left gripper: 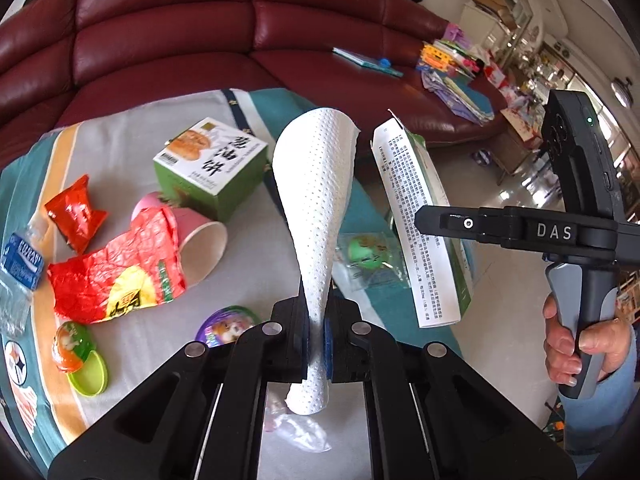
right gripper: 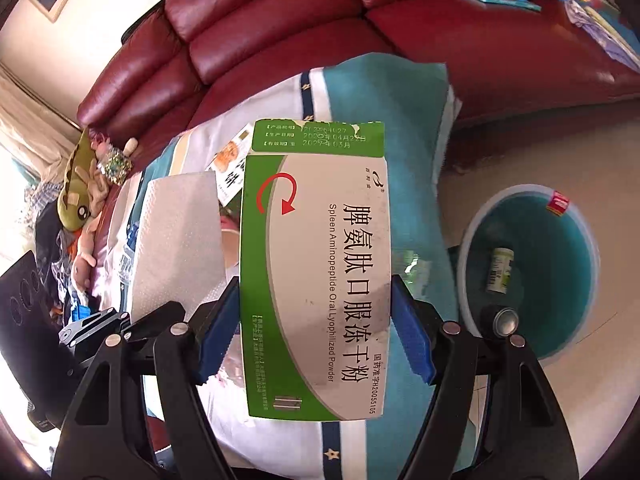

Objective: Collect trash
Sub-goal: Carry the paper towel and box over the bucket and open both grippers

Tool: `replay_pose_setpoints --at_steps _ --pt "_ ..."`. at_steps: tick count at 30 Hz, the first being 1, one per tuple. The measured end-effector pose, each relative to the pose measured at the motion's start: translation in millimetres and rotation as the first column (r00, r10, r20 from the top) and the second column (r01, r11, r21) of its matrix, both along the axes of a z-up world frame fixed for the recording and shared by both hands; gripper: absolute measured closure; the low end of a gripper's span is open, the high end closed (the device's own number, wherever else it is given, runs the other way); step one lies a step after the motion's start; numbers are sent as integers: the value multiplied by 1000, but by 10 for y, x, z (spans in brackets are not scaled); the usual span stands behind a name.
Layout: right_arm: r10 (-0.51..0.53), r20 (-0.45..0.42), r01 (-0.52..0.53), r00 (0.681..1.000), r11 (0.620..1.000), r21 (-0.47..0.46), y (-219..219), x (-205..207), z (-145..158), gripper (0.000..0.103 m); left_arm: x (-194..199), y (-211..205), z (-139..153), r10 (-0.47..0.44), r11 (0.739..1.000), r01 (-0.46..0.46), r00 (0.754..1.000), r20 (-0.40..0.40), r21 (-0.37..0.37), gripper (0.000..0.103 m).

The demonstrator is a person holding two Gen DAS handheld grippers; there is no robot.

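Left wrist view shows the left tool (left gripper: 316, 344) clamped on a white embossed paper towel (left gripper: 316, 184), while the right tool (right gripper: 316, 320) grips a green-and-white cardboard medicine box (right gripper: 316, 272) above the worktop's right edge.

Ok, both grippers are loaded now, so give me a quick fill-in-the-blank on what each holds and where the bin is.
1. The left gripper is shut on a white ____.
2. The right gripper holds a medicine box printed white and ____.
3. The teal bin stands on the ____.
4. The pink paper cup lies on its ____.

Missing words: paper towel; green; floor; side
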State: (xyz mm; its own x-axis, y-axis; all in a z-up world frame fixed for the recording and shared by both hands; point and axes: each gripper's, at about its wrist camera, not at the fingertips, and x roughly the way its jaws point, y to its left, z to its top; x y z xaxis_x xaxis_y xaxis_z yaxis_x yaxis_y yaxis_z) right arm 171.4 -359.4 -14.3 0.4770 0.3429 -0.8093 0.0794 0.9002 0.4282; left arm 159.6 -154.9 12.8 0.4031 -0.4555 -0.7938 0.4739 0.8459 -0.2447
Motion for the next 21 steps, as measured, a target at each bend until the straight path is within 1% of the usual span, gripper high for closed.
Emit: replay_pose_setpoints --at_steps 5,9,11,16,21 --pt "-118 21 117 993 993 23 -731 -246 -5 35 -35 -618 71 -105 994 104 994 18 38 98" --pt "-211 15 211 977 977 39 -1293 -442 -108 34 -25 -1132 12 -179 981 179 984 -2 69 98" --pt "-247 6 246 969 968 46 -1527 -525 -171 34 -22 -1375 -40 -211 975 212 977 -19 73 98" --pt "-318 -23 319 948 947 43 -1948 -690 -340 34 14 -1997 -221 -284 954 287 958 -48 88 98" --pt "-357 -62 360 932 932 36 -2237 -775 -512 34 91 -2489 -517 -328 937 338 939 -102 93 97"
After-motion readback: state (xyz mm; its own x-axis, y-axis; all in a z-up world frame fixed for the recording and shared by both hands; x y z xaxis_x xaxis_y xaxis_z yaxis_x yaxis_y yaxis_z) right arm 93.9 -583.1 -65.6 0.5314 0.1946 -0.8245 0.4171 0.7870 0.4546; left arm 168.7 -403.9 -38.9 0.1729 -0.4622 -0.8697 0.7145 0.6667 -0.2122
